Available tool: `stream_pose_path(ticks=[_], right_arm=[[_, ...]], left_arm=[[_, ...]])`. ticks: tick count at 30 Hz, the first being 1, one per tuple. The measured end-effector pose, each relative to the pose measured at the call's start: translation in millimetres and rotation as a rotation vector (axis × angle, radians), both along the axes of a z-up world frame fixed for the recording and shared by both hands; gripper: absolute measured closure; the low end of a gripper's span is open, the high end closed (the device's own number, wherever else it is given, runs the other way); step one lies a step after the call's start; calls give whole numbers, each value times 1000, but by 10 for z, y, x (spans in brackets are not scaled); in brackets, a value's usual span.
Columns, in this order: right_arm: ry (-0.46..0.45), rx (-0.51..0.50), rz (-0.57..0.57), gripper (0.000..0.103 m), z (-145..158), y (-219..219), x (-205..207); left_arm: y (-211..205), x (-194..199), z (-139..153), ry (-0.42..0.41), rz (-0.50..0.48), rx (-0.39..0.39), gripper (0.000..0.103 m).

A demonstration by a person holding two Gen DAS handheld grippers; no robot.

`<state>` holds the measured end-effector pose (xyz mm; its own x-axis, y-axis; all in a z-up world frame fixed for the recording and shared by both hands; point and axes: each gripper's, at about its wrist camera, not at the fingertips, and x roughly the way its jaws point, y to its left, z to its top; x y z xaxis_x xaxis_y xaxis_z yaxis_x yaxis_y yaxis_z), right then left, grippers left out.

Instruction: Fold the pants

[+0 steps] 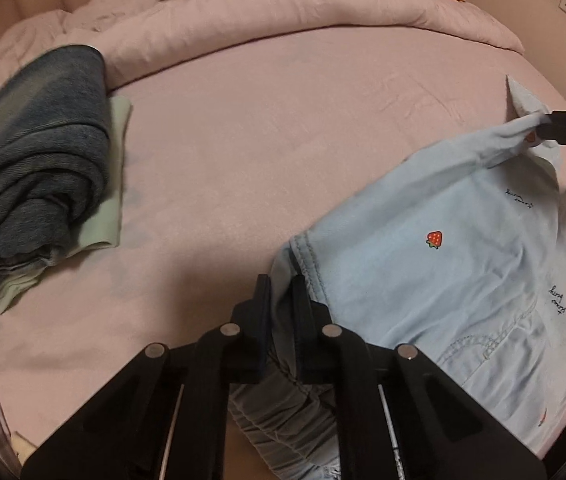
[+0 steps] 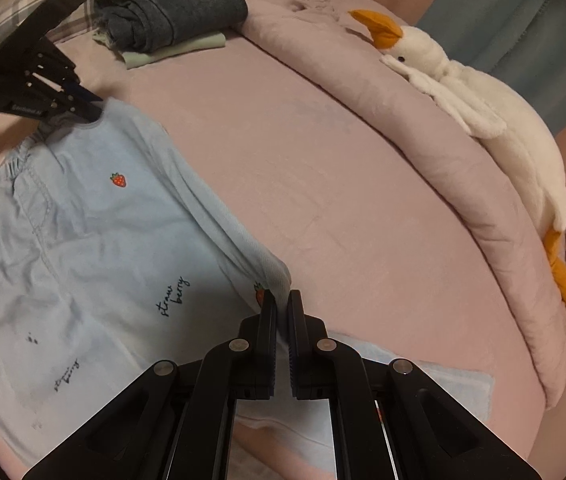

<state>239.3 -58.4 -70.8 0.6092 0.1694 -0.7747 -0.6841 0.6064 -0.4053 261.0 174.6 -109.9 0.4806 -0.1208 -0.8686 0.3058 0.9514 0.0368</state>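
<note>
Pants point(image 1: 443, 248) lie on the bed point(image 1: 283, 140), left gripper point(image 1: 281, 292) and right gripper point(image 2: 282, 304) each pinching an edge to lift it for folding

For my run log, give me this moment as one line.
left gripper: shut on blue pants waistband | right gripper: shut on pants hem | pants: on bed

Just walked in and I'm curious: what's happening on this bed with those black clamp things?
A person is folding light blue strawberry-print pants on the pink bed with two handheld grippers. The left gripper is shut on the waistband end, the right gripper on the other end. Folded jeans lie nearby.
</note>
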Motion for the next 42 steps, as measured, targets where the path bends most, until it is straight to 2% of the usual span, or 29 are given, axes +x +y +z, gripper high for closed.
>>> stream_pose_path(ticks=[5,9,13,16,21,25,28,31,37,39,42], right_arm=[[-41,0,-11,99,114,-36,-144],[-62,39,-22,99,250,-168,-341],[-87,77,-29,99,368,-306,-618],[-97,113,-31,99,418,-442,-895],[-94,118,-14,99,285,-587,-1392],[-55,112,-7,99,-24,-710,-1768],[-36,91,-5,99,-361,-738,-1964],[-28,91,-8,99,-523,-732,-2028],[-80,105,1,99,-381,-752,-2148],[-80,93,19,99,-406,-745,-2218],[-40,49,46,99,-630,-707,-2299]], left_arm=[[-2,-256,274,-112,16,-7,96],[-49,-558,539,-178,21,-36,96],[-181,-953,767,-274,-3,-1,96],[-240,-1221,799,-332,-3,-2,96],[-477,-1930,676,-417,-62,72,97],[-618,-2405,303,-379,-116,139,97],[-625,-2544,75,-345,-109,141,97],[-626,-2561,19,-358,-95,146,97],[-583,-2647,141,-413,-68,121,98],[-582,-2717,41,-394,-81,133,98],[-600,-2769,-180,-333,-110,161,97]])
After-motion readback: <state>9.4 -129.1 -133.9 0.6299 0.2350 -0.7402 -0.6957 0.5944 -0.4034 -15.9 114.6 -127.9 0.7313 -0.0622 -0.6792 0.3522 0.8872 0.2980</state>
